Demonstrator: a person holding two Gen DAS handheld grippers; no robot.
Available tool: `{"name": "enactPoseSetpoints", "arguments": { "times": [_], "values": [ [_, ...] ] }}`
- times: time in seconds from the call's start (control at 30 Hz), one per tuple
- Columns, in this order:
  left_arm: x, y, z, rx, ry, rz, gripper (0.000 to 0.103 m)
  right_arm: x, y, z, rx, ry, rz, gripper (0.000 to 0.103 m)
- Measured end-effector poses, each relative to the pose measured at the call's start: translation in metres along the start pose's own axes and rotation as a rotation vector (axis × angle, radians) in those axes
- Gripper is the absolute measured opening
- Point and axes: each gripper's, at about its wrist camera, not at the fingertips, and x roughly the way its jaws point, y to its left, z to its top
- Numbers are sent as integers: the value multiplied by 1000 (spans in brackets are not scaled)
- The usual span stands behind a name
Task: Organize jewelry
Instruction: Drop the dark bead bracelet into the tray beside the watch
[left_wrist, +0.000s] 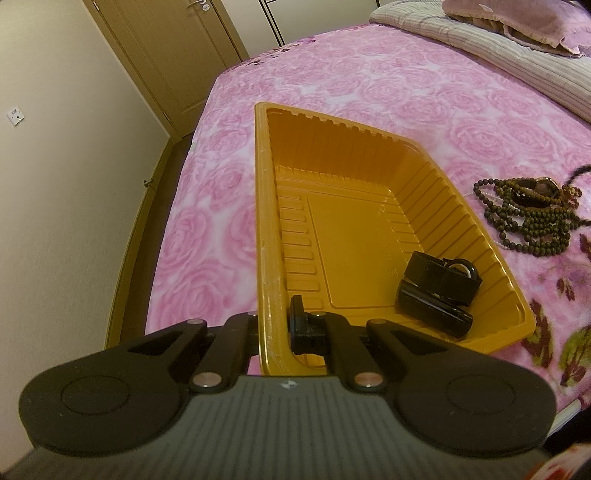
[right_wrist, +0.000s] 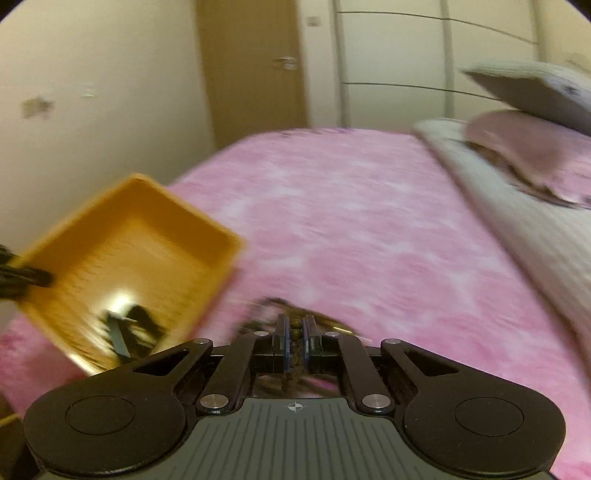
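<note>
tray (left_wrist: 264, 221): orange | bedspread (left_wrist: 369, 92): pink rose print | beads (left_wrist: 532, 221): dark brown | watch (left_wrist: 439, 277): black

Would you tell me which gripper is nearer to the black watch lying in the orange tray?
Left. The left gripper is clamped on the orange tray rim, near the black watch. The right gripper is outside the tray, pinching a bead strand.

Bed (left_wrist: 369, 85) with pink rose cover, bearing tray (left_wrist: 263, 221), bead pile (left_wrist: 532, 218), striped blanket (left_wrist: 491, 44)
</note>
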Motion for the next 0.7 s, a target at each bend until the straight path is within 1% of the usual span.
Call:
{"name": "enactPoseSetpoints", "arguments": {
  "times": [0.17, 0.23, 0.33, 0.5, 0.63, 0.7],
  "values": [
    [0, 0, 0, 0, 0, 1, 3, 19, 47, 16, -20, -6, 225, 6],
    [0, 0, 0, 0, 0, 0, 3, 28, 63, 18, -35, 2, 290, 6],
    [-1, -1, -1, 0, 0, 0, 3, 43, 78, 17, -48, 28, 364, 6],
    [-1, -1, -1, 0, 0, 2, 3, 64, 92, 16, -47, 76, 469, 6],
    [-1, -1, -1, 0, 0, 1, 3, 72, 96, 16, -55, 96, 505, 6],
    [-2, -2, -1, -1, 0, 1, 3, 76, 99, 15, -62, 119, 503, 6]
  ]
}}
